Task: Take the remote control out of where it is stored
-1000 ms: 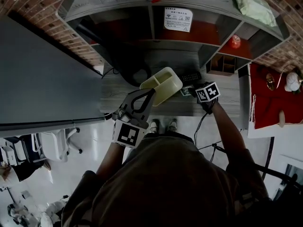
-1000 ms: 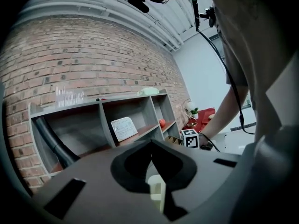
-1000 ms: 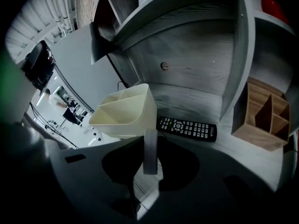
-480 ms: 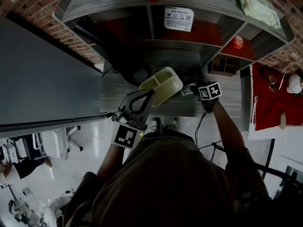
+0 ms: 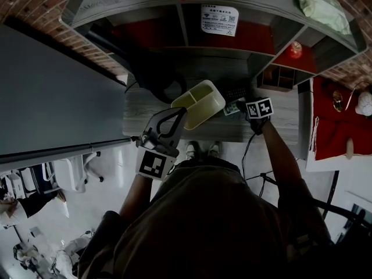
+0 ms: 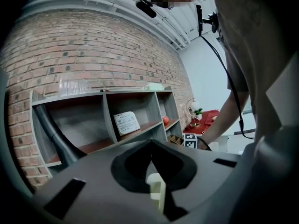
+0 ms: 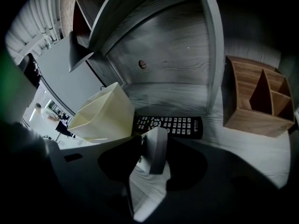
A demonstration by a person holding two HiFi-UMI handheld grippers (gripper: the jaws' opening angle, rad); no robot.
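Left gripper (image 5: 183, 113) clamped wall of pale yellow plastic bin (image 5: 200, 102), bin tilted over grey wooden desk (image 7: 164, 93). Right gripper (image 7: 149, 158) closed on small pale flat object (image 7: 157, 146), identity unclear. Black rectangular remote control (image 7: 171, 125) lay flat on desk, outside bin, just beyond right gripper.
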